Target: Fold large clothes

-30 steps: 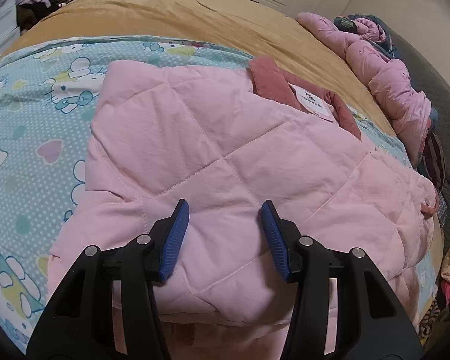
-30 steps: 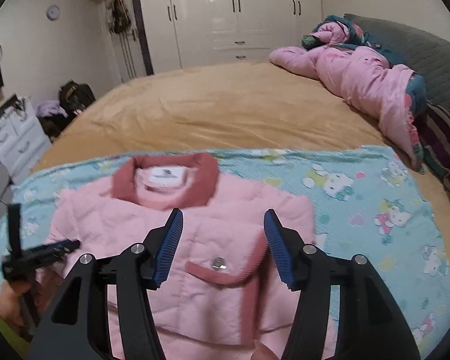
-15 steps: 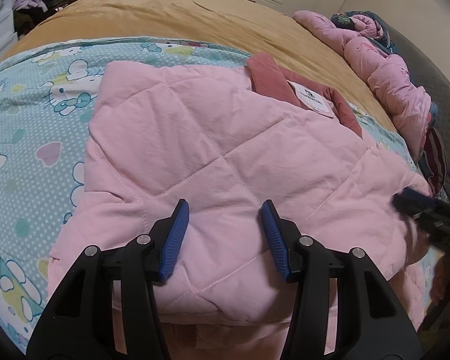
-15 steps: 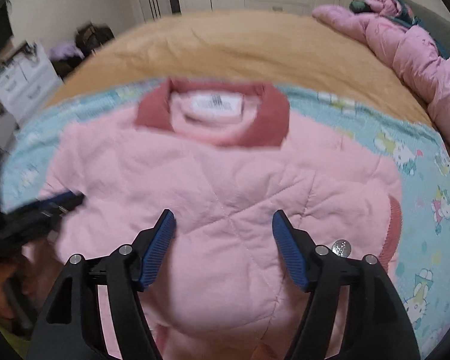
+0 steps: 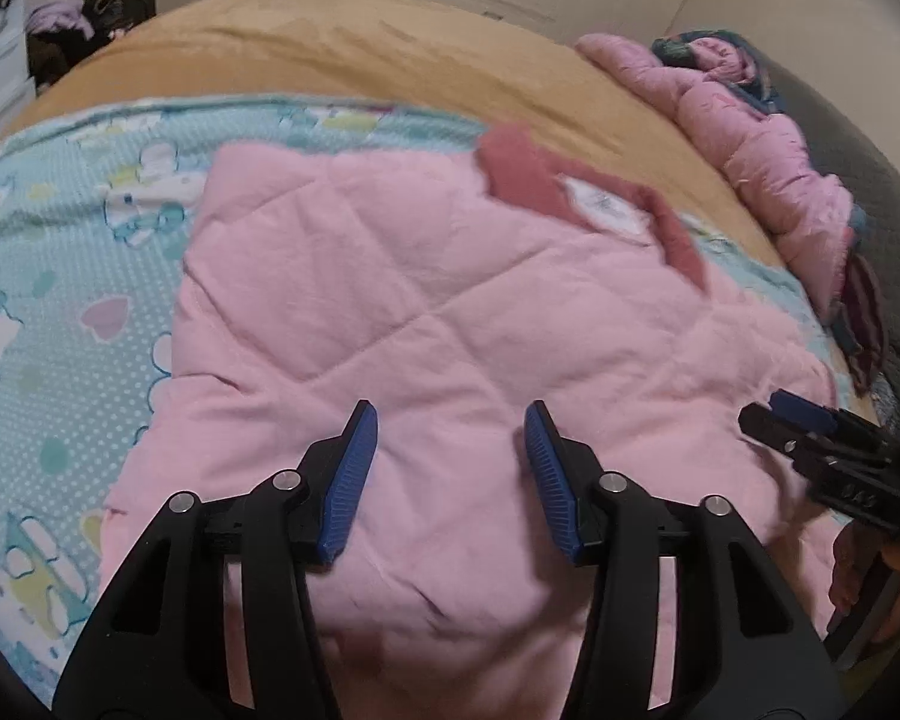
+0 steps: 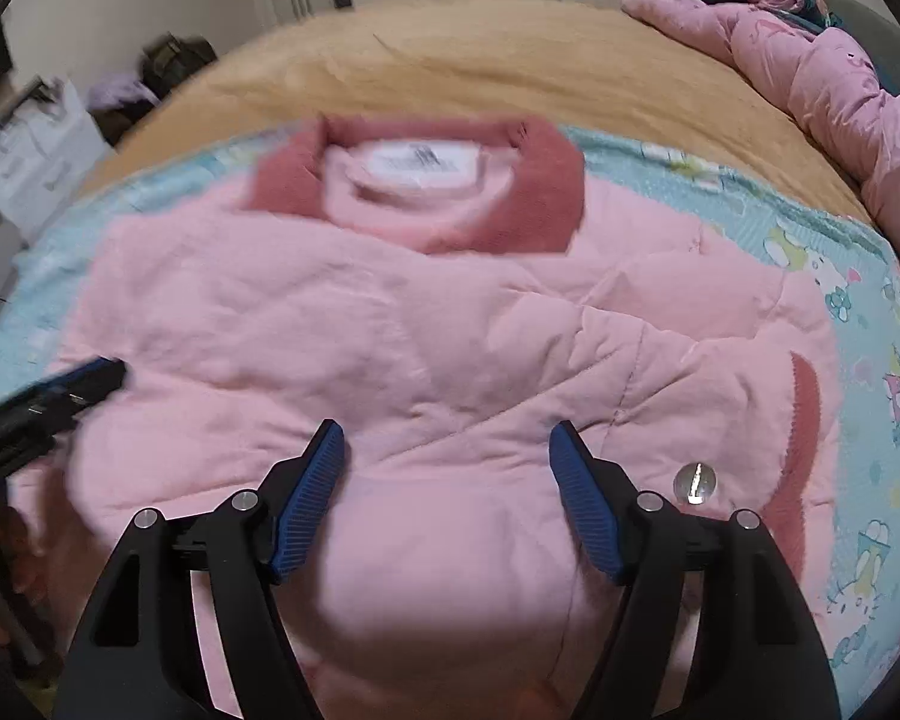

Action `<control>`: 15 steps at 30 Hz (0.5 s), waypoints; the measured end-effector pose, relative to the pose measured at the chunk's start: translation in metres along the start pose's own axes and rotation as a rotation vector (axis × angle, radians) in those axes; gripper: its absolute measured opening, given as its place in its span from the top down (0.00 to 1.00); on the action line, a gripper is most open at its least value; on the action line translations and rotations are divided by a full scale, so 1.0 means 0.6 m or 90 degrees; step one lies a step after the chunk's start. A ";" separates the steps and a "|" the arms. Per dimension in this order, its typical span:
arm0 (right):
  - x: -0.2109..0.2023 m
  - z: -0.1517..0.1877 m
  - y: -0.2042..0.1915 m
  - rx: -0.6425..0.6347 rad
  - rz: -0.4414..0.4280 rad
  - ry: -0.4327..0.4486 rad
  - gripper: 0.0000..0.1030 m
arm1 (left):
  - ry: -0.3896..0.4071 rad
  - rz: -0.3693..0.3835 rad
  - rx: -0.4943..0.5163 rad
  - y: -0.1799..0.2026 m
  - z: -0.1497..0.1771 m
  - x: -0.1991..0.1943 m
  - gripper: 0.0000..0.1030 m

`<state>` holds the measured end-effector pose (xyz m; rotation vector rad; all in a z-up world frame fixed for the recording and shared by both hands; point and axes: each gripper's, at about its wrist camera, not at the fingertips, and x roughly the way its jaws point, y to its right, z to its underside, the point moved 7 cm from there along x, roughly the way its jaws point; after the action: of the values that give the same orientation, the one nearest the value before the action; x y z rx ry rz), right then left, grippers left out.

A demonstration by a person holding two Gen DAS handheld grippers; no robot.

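Right wrist: pink jacket [image 6: 426,360] on blanket [image 6: 870,396]

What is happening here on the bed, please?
A person is folding a pink quilted jacket with a dark pink collar that lies on a light blue cartoon-print blanket over the tan bed cover. The left hand-held gripper and the right hand-held gripper both hover over the jacket's near part. Their jaws have just been opening and stand open, gripping nothing. The sides appear already folded in.
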<state>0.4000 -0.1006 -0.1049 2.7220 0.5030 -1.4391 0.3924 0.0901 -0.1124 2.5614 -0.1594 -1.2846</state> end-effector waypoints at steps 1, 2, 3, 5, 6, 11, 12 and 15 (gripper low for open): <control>-0.023 0.000 -0.002 0.002 -0.010 0.020 0.28 | 0.007 0.003 0.007 0.007 0.000 -0.010 0.42; -0.040 0.001 -0.004 0.004 -0.019 0.033 0.26 | 0.019 0.001 0.025 0.019 0.003 -0.028 0.35; -0.056 0.006 -0.006 0.008 -0.030 0.043 0.24 | 0.023 0.000 0.038 0.029 0.006 -0.036 0.34; -0.075 0.017 -0.005 0.016 -0.043 0.049 0.24 | 0.017 0.007 0.058 0.046 0.017 -0.046 0.30; -0.080 0.026 -0.004 0.017 -0.046 0.045 0.24 | 0.004 0.011 0.068 0.056 0.027 -0.045 0.29; -0.065 0.062 0.003 0.019 -0.028 0.006 0.24 | -0.035 -0.008 0.084 0.060 0.061 -0.018 0.27; -0.054 0.070 0.008 0.022 -0.013 -0.011 0.24 | -0.039 -0.008 0.080 0.058 0.063 -0.012 0.27; -0.025 0.087 0.018 0.040 -0.010 -0.038 0.22 | -0.044 -0.003 0.076 0.053 0.067 0.001 0.27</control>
<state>0.3534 -0.1239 -0.1240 2.7188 0.4858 -1.5610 0.3614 0.0517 -0.1264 2.6172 -0.2510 -1.4069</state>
